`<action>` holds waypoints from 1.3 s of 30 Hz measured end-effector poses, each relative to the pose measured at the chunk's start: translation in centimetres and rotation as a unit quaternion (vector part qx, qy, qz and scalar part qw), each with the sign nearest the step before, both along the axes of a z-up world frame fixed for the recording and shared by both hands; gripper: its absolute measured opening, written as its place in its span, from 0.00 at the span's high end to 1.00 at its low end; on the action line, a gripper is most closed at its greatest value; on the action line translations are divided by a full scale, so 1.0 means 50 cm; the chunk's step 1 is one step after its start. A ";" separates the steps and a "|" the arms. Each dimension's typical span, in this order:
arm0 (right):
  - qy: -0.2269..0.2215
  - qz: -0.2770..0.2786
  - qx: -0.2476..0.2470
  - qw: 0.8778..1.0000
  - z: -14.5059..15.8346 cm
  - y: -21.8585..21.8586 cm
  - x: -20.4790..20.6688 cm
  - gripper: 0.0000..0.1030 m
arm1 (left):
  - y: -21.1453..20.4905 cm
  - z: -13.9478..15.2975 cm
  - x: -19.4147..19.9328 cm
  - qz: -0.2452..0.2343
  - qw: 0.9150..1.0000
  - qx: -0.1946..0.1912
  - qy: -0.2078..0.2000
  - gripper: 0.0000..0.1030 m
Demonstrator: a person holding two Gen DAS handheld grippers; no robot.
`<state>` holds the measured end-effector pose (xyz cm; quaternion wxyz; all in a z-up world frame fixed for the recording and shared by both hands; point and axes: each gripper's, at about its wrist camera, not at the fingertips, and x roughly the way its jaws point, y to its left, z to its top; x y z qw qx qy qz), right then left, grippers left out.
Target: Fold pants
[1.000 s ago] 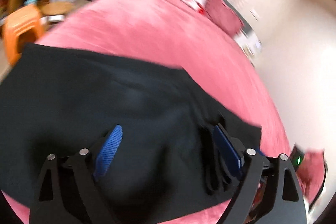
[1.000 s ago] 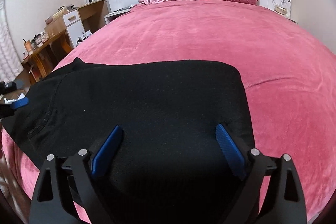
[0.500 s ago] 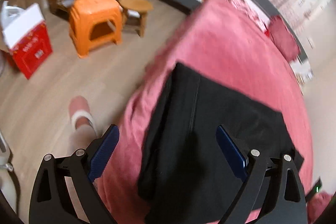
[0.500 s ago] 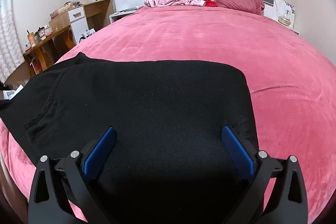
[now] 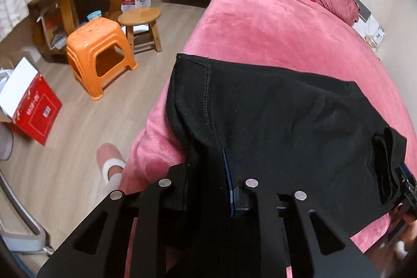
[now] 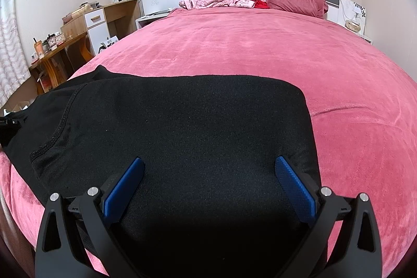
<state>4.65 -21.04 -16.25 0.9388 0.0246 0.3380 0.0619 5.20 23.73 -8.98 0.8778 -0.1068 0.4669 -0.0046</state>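
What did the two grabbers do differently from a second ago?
The left gripper swung over to the end of the black pants by the bed's edge, and its fingers have just closed, pinching the fabric. The right gripper stayed put, fingers wide open over the pants. The pants stayed on the pink bed.

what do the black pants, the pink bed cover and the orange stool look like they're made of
The black pants look like soft matte knit, maybe fleece: fine nap, stitched seams, limp drape. The pink bed cover looks like plush velvety fleece: short pile with a faint sheen and brush marks. The orange stool looks like moulded plastic: smooth, slightly glossy, one-piece legs, seemingly several stacked.
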 end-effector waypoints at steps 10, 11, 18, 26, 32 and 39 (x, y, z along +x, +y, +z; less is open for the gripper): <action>0.000 0.000 0.000 1.000 0.000 0.001 0.001 0.02 | -0.024 0.119 -0.015 0.008 0.995 -0.058 -0.084 0.82; 0.000 0.000 0.000 1.000 -0.001 0.002 0.002 0.02 | -0.034 0.134 -0.018 0.003 0.993 -0.064 -0.095 0.82; 0.000 -0.001 0.002 1.000 0.001 0.004 0.000 0.02 | -0.136 0.258 -0.043 -0.064 0.979 -0.082 -0.174 0.83; -0.004 -0.004 -0.006 1.000 0.014 0.019 -0.005 0.02 | -0.274 0.339 -0.059 -0.145 0.957 -0.122 -0.218 0.83; -0.004 -0.004 0.022 1.000 0.018 0.009 -0.007 0.02 | -0.389 0.361 -0.056 -0.217 0.943 -0.119 -0.222 0.83; -0.017 -0.027 0.113 0.993 0.050 -0.033 -0.022 0.02 | -0.550 0.321 -0.059 -0.299 0.928 -0.110 -0.193 0.83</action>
